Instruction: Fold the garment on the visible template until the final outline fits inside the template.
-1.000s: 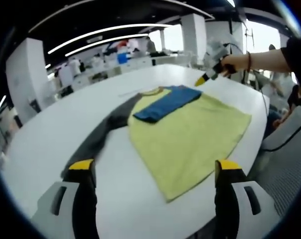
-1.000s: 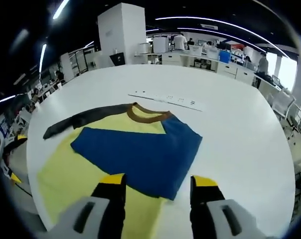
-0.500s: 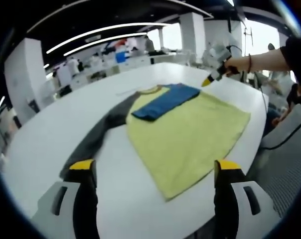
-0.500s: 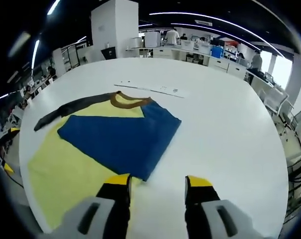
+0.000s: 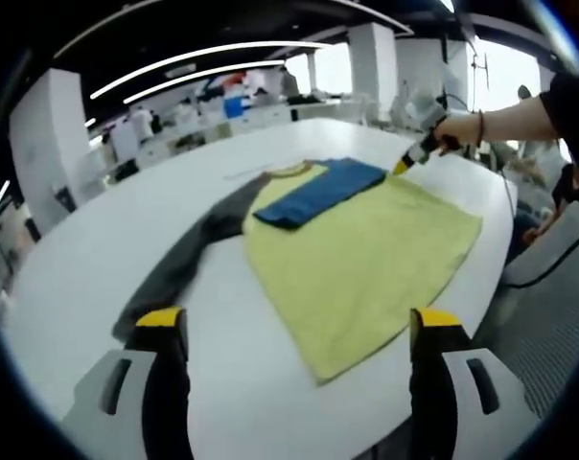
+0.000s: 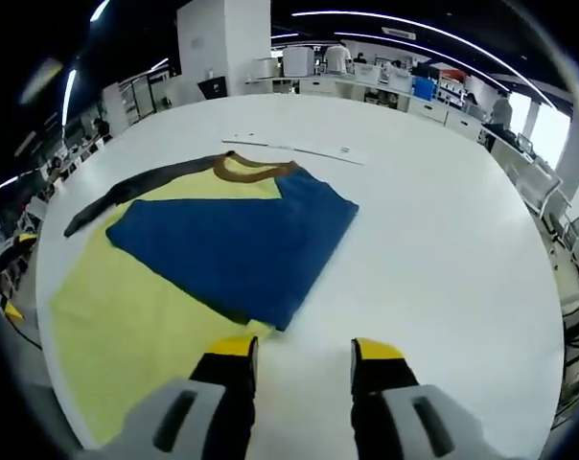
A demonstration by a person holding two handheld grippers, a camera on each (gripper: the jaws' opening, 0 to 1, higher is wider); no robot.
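The garment (image 6: 165, 278) lies flat mid-desk (image 6: 443, 230), its blue sleeve (image 6: 232, 240) folded across the yellow body, while the dark sleeve (image 5: 189, 259) stays outstretched. By my judgement, that sleeve and the body folds remain. Both the left tongs (image 5: 294, 331) and right tongs (image 6: 304, 356) gape, holding nothing.

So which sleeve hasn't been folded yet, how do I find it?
Start at the big white table and find the yellow shirt lying flat on it. The blue sleeve is folded across its chest. The dark grey sleeve is the long dark strip stretched out onto bare table.
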